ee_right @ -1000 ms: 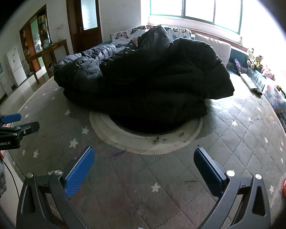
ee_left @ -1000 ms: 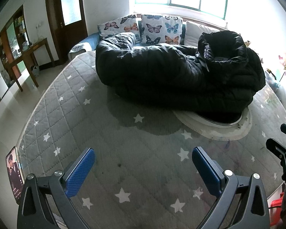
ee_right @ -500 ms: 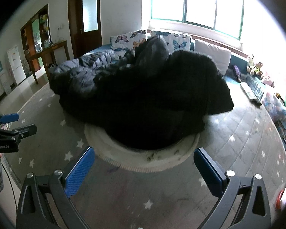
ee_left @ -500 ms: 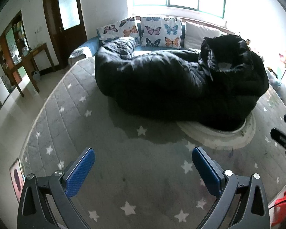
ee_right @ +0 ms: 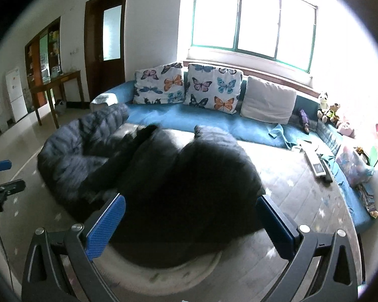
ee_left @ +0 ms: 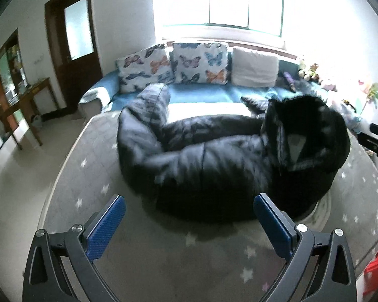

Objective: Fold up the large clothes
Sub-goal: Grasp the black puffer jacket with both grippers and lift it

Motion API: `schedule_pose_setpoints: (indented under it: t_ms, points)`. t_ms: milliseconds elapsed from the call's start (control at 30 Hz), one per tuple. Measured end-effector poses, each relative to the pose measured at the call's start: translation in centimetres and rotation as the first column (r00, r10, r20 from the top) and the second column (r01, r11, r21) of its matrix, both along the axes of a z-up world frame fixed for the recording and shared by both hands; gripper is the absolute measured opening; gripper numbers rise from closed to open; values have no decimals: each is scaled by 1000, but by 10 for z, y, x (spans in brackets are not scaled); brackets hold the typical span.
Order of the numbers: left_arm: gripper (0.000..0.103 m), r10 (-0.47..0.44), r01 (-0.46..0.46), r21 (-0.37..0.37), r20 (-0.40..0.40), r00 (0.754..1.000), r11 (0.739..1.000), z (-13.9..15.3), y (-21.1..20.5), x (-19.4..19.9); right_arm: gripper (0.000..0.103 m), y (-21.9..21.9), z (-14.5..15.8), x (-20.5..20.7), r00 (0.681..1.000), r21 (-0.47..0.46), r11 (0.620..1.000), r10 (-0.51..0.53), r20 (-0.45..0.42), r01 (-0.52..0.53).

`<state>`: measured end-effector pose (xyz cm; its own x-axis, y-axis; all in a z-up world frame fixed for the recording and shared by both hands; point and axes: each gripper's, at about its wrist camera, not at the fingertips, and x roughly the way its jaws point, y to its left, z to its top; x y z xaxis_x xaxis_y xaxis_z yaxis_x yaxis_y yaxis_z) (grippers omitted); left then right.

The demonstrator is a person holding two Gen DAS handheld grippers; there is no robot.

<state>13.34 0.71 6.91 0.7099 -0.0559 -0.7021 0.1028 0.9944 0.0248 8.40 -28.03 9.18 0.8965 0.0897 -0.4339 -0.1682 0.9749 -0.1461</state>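
Observation:
A big black padded coat point(ee_left: 214, 161) lies in a bulky heap on the grey star-patterned mattress point(ee_left: 93, 156), its hood point(ee_left: 305, 136) propped up at the right. The right wrist view shows the same coat point(ee_right: 184, 181) from the other side, blurred. My left gripper point(ee_left: 189, 216) is open, held above the mattress just short of the coat's near edge. My right gripper point(ee_right: 190, 216) is open too, its fingers either side of the coat's near bulge without touching it. Each gripper shows at the edge of the other's view.
A white round mat point(ee_right: 163, 274) lies under the coat. Behind are a blue couch point(ee_right: 194, 118) with butterfly cushions point(ee_right: 214, 88), a window, soft toys point(ee_right: 330, 110) and clutter at the right. A wooden table point(ee_left: 25, 100) and a door stand to the left over bare floor.
Both grippers have risen and moved closer to the coat, which now fills more of both views. Both stay open and the coat lies as before.

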Motion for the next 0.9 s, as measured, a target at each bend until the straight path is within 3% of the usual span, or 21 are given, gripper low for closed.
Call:
schedule_pose_setpoints:
  t_ms: [200, 367, 500, 633, 767, 833, 900]
  points:
    - [103, -155, 155, 4, -43, 987, 988, 2, -7, 36, 103, -24, -9, 50, 996, -125, 990, -75, -50, 68]
    - [103, -272, 274, 18, -73, 960, 962, -15, -20, 51, 103, -35, -20, 80, 993, -135, 990, -52, -105, 37]
    - [103, -331, 334, 87, -50, 942, 938, -20, -33, 61, 103, -34, -22, 95, 991, -133, 991, -24, -135, 6]
    - [103, -431, 436, 85, -79, 899, 896, -27, -45, 74, 88, -29, -25, 104, 987, -147, 989, -4, -160, -20]
    - [103, -439, 451, 108, -118, 891, 886, -47, -53, 89, 72, -25, -29, 104, 984, -170, 985, -20, -177, -11]
    - [82, -450, 463, 89, -133, 883, 882, -57, -53, 91, 66, -25, -29, 100, 984, -166, 986, -21, -178, -9]
    - [68, -447, 459, 86, -130, 885, 884, -61, -53, 86, 61, -26, -26, 95, 985, -163, 987, -19, -171, -9]
